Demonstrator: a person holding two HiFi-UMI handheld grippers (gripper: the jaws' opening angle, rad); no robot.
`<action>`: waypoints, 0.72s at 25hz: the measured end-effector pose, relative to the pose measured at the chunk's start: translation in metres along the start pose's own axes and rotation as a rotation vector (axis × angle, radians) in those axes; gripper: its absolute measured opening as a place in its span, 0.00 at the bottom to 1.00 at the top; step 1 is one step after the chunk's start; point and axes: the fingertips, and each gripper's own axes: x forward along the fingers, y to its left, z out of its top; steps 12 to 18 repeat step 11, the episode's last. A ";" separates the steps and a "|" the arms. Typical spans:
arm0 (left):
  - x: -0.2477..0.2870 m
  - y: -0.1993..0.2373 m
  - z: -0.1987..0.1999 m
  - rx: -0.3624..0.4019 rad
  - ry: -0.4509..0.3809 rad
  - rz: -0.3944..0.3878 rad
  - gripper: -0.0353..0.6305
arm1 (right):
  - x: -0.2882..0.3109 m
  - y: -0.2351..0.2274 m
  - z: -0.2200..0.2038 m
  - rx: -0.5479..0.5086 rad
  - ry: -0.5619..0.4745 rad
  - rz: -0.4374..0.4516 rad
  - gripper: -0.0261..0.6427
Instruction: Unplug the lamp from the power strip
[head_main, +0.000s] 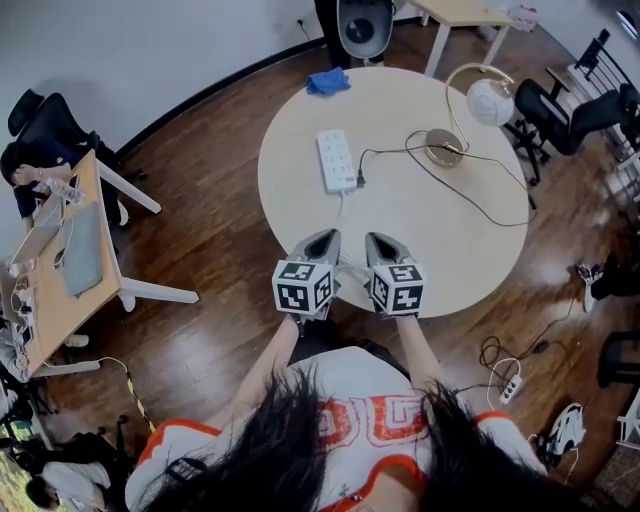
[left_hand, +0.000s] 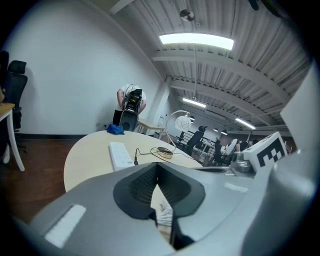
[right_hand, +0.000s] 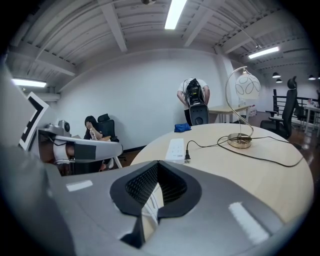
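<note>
A white power strip (head_main: 337, 160) lies on the round table (head_main: 300, 215), with the lamp's black plug (head_main: 360, 182) in its near right end. The black cord loops to the lamp's gold base (head_main: 443, 147), and its white globe shade (head_main: 490, 102) hangs at the table's right rim. Both grippers hover over the table's near edge, side by side and short of the strip. My left gripper (head_main: 322, 240) is shut with nothing in it, as is my right gripper (head_main: 383, 245). The right gripper view shows the strip (right_hand: 176, 148), plug (right_hand: 188, 158) and lamp base (right_hand: 240, 142) ahead.
A blue cloth (head_main: 328, 81) lies at the table's far edge. A wooden desk (head_main: 60, 280) with clutter stands to the left, and black chairs (head_main: 565, 110) to the right. Another power strip (head_main: 510, 386) and cables lie on the floor at the right.
</note>
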 end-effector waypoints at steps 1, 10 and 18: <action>-0.001 -0.001 0.000 -0.001 0.000 0.003 0.05 | -0.001 0.000 0.000 -0.001 0.000 0.002 0.04; -0.003 -0.008 -0.001 0.010 -0.006 0.014 0.05 | -0.005 -0.002 0.003 -0.002 -0.013 0.011 0.04; -0.003 -0.008 -0.001 0.011 -0.007 0.013 0.05 | -0.005 -0.003 0.004 -0.002 -0.015 0.010 0.04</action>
